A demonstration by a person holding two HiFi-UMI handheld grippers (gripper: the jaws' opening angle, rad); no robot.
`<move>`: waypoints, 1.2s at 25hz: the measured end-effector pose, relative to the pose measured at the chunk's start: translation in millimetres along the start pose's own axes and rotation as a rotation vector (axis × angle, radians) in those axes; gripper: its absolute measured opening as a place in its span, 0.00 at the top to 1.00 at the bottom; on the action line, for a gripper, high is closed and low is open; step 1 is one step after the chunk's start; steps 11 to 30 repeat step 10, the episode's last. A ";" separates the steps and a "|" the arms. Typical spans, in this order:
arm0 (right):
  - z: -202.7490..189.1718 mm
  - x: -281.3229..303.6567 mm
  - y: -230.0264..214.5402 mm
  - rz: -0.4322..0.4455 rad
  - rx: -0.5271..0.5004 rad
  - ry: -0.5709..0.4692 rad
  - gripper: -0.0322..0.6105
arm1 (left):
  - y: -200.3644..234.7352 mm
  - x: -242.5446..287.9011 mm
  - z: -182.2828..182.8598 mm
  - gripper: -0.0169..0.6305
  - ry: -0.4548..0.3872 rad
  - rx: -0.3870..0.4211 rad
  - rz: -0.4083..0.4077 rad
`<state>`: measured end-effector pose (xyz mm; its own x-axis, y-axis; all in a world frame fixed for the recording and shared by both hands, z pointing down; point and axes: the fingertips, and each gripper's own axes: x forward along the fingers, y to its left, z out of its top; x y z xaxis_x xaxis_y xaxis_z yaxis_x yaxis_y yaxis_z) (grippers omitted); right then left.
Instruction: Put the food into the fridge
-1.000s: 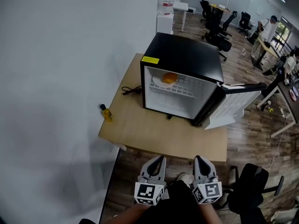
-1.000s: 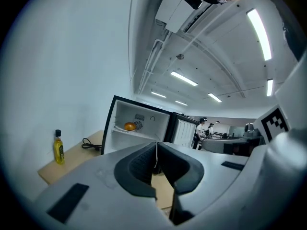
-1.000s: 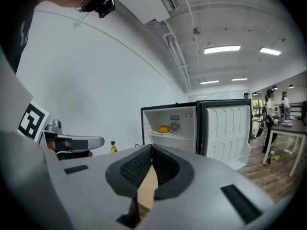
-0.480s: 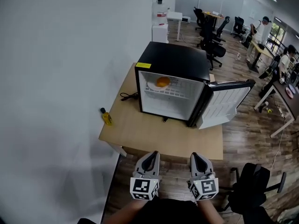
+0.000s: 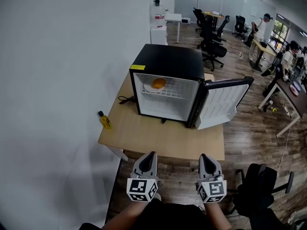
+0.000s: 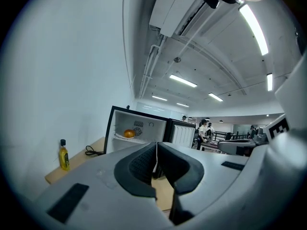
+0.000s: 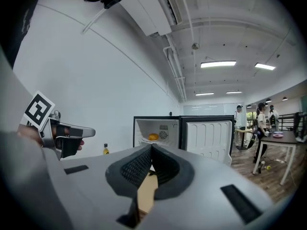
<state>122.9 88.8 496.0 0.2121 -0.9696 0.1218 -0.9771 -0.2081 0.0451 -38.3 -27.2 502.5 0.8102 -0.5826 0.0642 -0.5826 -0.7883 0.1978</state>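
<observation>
A black mini fridge (image 5: 168,66) stands on a wooden table (image 5: 158,138) with its door (image 5: 218,104) swung open to the right. On its white wire shelf sits a plate with an orange food item (image 5: 158,83), also seen as the orange food (image 6: 128,133) and the orange food (image 7: 153,137) in the two gripper views. My left gripper (image 5: 150,155) and right gripper (image 5: 205,158) hover side by side in front of the table's near edge, well short of the fridge. Both are shut with nothing between the jaws.
A small yellow bottle (image 5: 104,120) stands at the table's left edge by the white wall. A black cable (image 5: 123,99) lies left of the fridge. Office chairs (image 5: 211,32), desks and people fill the room behind and to the right. A black chair (image 5: 261,186) is at my right.
Both grippers have drawn back from the table and spread slightly apart, the right one more. The view has shifted, so the fridge sits farther off. The jaws stayed shut.
</observation>
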 end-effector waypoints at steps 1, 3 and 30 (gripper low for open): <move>-0.5 -1.3 -2.9 -0.003 0.000 0.000 0.86 | -2.2 0.2 0.1 0.94 -0.001 0.003 -0.002; -2.0 -3.6 -5.6 -0.001 0.003 0.004 0.86 | -6.4 -0.2 0.3 0.94 -0.003 0.012 -0.004; -8.8 -14.3 -3.4 0.029 0.058 0.012 0.86 | -16.0 -5.7 0.8 0.94 0.002 0.023 -0.003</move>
